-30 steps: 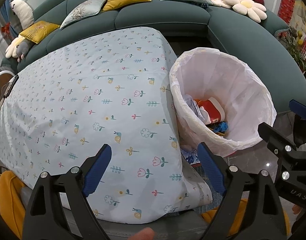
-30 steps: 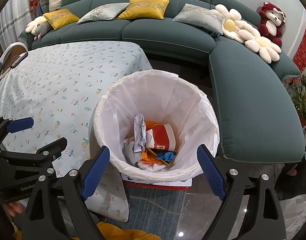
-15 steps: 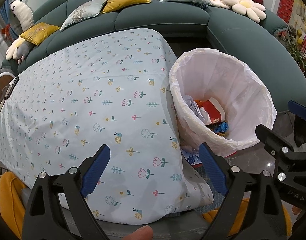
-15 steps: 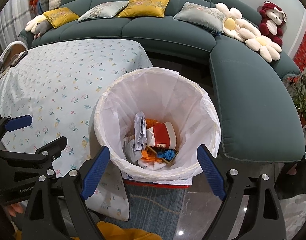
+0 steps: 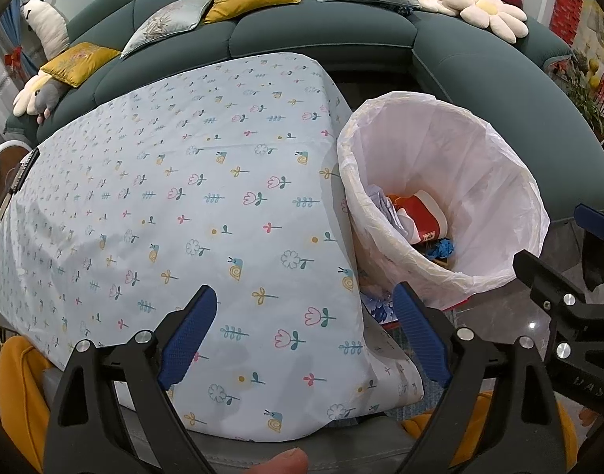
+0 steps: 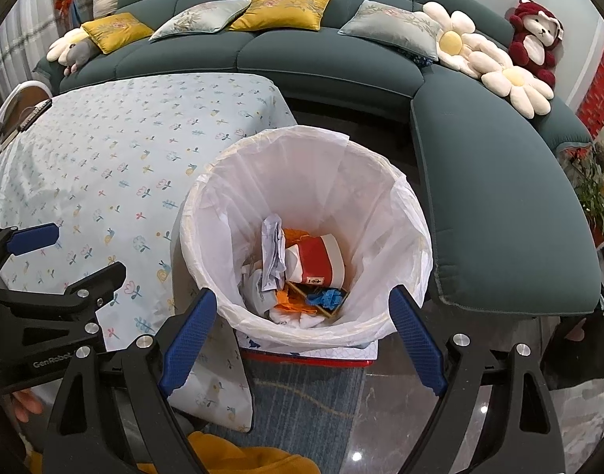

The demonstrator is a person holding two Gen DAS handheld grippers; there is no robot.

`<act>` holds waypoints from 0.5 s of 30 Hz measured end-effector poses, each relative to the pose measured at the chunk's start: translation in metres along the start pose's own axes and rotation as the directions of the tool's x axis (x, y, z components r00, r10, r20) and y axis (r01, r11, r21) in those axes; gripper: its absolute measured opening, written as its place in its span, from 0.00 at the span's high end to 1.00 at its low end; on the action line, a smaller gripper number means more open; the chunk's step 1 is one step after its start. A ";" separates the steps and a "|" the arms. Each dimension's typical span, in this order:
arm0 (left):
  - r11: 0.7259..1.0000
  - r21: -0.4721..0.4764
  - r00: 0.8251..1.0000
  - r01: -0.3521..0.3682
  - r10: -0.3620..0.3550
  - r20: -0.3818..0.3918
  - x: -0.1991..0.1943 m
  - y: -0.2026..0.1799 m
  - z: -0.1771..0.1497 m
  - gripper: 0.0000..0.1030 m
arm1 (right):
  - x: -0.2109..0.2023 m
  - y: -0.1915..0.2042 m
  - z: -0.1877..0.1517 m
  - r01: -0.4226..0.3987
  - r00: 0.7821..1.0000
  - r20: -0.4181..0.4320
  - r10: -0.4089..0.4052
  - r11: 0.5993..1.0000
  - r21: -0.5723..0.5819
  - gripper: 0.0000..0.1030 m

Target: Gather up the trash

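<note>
A trash bin with a white liner (image 6: 381, 205) stands right of the table; it also shows in the left wrist view (image 5: 480, 181). Inside lie a red and white cup (image 6: 318, 256), crumpled paper (image 6: 272, 249), orange scraps and a blue wad (image 6: 327, 298). My right gripper (image 6: 302, 335) is open and empty, just above the bin's near rim. My left gripper (image 5: 306, 335) is open and empty over the near edge of the floral tablecloth (image 5: 183, 197). Each gripper shows at the edge of the other's view.
A curved dark green sofa (image 6: 499, 197) with yellow and grey cushions, flower pillows and plush toys wraps around the back and right. A dark remote (image 5: 23, 170) lies at the table's left edge. Yellow cloth (image 6: 238, 458) lies below the grippers. Glossy floor lies right of the bin.
Both grippers have drifted slightly; the bin sits a little higher and closer in the right wrist view. Jaws stay open and empty.
</note>
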State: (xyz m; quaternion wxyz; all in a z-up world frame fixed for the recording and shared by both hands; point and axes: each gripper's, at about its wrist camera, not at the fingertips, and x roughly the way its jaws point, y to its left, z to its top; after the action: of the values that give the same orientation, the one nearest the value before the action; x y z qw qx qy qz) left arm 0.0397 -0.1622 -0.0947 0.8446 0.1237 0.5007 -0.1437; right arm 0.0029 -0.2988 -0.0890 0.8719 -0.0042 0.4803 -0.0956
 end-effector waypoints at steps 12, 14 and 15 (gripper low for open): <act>1.000 -0.002 1.000 -0.012 0.012 0.002 -0.002 0.000 -0.002 0.16 | -0.002 -0.001 -0.002 0.001 1.000 -0.001 -0.001 1.000 0.003 0.18; 1.000 0.002 1.000 -0.017 0.017 0.006 -0.003 0.000 -0.002 0.16 | -0.002 -0.001 -0.002 0.001 1.000 -0.001 -0.001 1.000 0.003 0.18; 1.000 0.002 1.000 -0.019 0.019 0.004 -0.003 0.000 -0.003 0.16 | -0.002 -0.001 -0.002 0.000 1.000 0.000 0.000 1.000 0.003 0.18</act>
State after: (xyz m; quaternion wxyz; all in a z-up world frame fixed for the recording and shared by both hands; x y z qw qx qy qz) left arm 0.0363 -0.1613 -0.0936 0.8467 0.1291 0.4978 -0.1365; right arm -0.0004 -0.2996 -0.0886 0.8718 -0.0032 0.4803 -0.0964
